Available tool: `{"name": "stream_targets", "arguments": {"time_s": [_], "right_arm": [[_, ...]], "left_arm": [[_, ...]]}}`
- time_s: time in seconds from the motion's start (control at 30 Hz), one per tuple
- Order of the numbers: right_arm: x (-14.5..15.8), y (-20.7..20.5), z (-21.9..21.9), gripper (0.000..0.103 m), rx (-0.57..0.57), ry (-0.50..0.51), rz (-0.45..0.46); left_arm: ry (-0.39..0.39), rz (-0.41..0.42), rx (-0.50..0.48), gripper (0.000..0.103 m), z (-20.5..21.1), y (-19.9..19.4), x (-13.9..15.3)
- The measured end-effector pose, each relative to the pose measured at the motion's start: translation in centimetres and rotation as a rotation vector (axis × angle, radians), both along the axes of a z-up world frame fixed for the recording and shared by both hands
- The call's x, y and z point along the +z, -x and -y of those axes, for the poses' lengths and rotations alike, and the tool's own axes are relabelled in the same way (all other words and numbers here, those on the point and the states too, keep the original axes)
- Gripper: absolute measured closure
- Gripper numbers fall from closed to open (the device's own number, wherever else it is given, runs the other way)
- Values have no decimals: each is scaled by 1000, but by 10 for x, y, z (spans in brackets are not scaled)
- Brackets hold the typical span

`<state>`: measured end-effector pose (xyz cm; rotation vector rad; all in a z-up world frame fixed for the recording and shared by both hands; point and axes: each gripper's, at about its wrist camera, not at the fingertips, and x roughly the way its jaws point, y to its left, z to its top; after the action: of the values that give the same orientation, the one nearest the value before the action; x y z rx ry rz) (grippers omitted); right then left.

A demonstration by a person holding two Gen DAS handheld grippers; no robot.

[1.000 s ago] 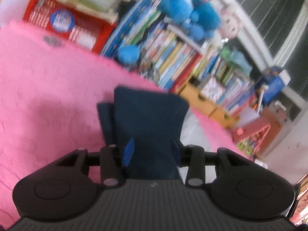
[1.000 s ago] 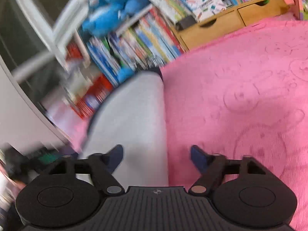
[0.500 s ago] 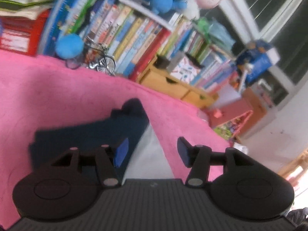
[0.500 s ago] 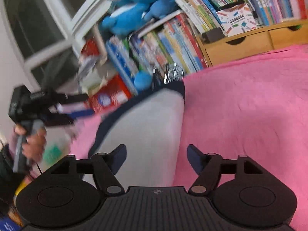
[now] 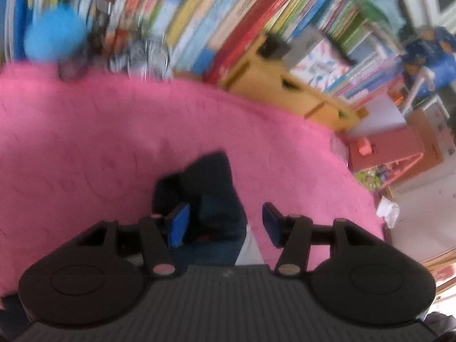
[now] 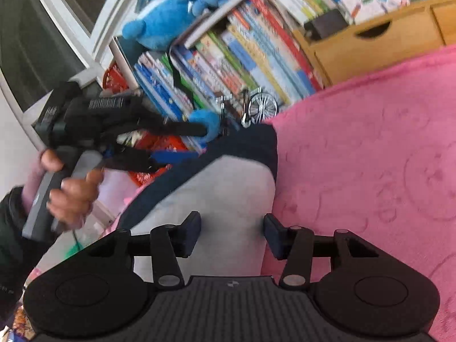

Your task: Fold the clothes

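Note:
A folded grey and navy garment lies on the pink blanket (image 5: 99, 142). In the left wrist view its navy part (image 5: 216, 199) and a grey strip show between the fingers of my left gripper (image 5: 225, 225), which is open and holds nothing. In the right wrist view the grey panel (image 6: 228, 193) with a navy edge (image 6: 250, 142) runs between the fingers of my right gripper (image 6: 232, 233), which is open above it. The left gripper (image 6: 171, 139) shows there in a hand, up at the left, off the garment.
A row of books (image 6: 242, 57) and blue plush toys (image 6: 165, 20) stand along the far edge of the blanket. A wooden drawer box (image 6: 379, 37) and a small metal bicycle (image 6: 256, 105) sit there too. Boxes and floor lie beyond the blanket's right edge (image 5: 399, 154).
My left gripper has let go of the navy cloth, opened and swung right over the garment's end. My right gripper has stayed open over the grey panel and turned slightly.

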<state>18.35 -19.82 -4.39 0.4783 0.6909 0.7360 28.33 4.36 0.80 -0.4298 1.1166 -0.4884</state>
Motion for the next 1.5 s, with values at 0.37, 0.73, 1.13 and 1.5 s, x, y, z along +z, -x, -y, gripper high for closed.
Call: {"name": "stream_targets", "arguments": {"time_s": [0.37, 0.73, 1.13, 1.5], "right_arm": [[6, 11, -12, 49, 33, 62, 52], [6, 12, -14, 41, 58, 58, 70], [-9, -6, 23, 25, -78, -106, -26], [44, 150, 32, 15, -276, 328, 271]], "left_arm": [[1, 53, 26, 89, 13, -10, -14], [98, 147, 231, 100, -20, -50, -1], [-397, 542, 226, 81, -41, 159, 76], [-663, 651, 164, 65, 26, 237, 0]]}}
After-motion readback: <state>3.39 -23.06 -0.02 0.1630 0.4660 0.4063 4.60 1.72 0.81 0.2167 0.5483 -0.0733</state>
